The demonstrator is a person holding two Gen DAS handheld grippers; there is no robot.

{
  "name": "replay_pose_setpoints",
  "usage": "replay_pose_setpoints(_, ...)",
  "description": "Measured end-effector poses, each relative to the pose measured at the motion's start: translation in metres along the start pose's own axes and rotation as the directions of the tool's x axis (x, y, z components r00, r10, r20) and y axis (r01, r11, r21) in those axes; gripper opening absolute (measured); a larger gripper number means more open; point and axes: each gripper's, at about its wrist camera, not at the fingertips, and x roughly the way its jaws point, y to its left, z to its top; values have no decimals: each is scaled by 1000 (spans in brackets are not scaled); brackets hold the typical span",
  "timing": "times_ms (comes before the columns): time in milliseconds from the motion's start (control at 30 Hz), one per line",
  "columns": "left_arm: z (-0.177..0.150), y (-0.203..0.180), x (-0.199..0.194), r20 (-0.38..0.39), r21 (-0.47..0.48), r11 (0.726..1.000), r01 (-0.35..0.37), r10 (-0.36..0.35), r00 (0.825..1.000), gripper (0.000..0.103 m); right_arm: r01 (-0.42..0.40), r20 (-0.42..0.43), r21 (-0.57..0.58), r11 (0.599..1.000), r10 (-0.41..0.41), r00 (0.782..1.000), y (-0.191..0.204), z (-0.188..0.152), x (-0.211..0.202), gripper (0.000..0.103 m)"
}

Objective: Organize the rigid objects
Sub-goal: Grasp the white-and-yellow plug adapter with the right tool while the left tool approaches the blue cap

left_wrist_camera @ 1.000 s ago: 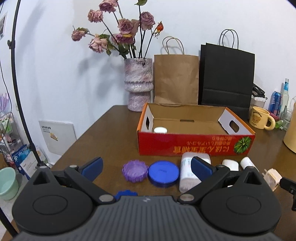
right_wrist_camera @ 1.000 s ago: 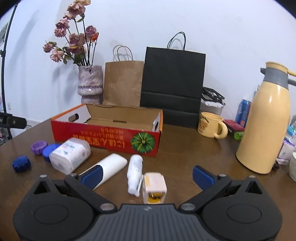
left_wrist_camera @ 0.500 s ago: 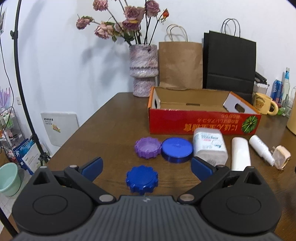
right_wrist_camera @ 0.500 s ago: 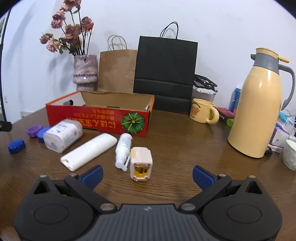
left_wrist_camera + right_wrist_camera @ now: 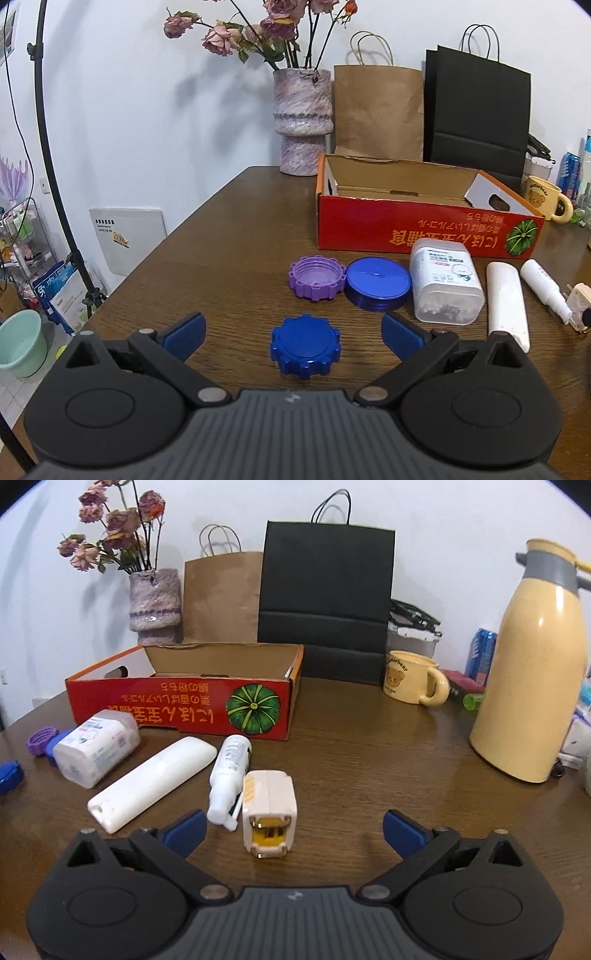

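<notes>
- Hanging wide and empty, the left gripper frames the dark blue cap on the surface.
- Closing its jaws, the right gripper frames the white plug, not yet touching.

Left tool is wide open, with a dark blue ridged cap sitting on the surface right between the tips, not touched. Just past it: purple cap touching a blue round lid, then a red box behind.
</notes>
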Motion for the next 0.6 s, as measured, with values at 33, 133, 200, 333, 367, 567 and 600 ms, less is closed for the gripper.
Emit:
replay_pose_setpoints(33, 0, 0, 1, -2, -2, 1000, -2, 2, 1000, 103, -5, -4, 3, 1000, 5, 1000, 0, 1, 4, 94)
replay_pose_setpoints(133, 0, 1, 3, -4, -3, 1000, -7, 7, 1000, 103, 11, -15, 3, 1000, -11, 1000, 2, 6, 17, 84)
replay_pose_setpoints(200, 0, 1, 4, -5, -3, 1000, -5, 5, 1000, 103, 28, -21, 8, 1000, -28, 999, 2, 9, 25, 73)
replay_pose_setpoints(333, 1, 1, 5, -5, 0, 1000, -8, 8, 1000, 103, 0, -48, 34, 999, 2, 999, 0, 14, 42, 39)
replay_pose_setpoints(367, 1, 2, 6, -7, 0, 1000, -10, 10, 1000, 103, -13, -42, 43, 999, 15, 999, -1, 14, 43, 31)
replay_pose_setpoints(567, 2, 5, 14, -23, 2, 1000, -24, 24, 999, 103, -25, 17, 46, 999, 24, 1000, -1, 11, 31, 31)
replay_pose_setpoints(600, 1, 5, 15, -27, 4, 1000, -25, 25, 999, 103, -21, 31, 46, 999, 20, 999, -1, 10, 28, 31)
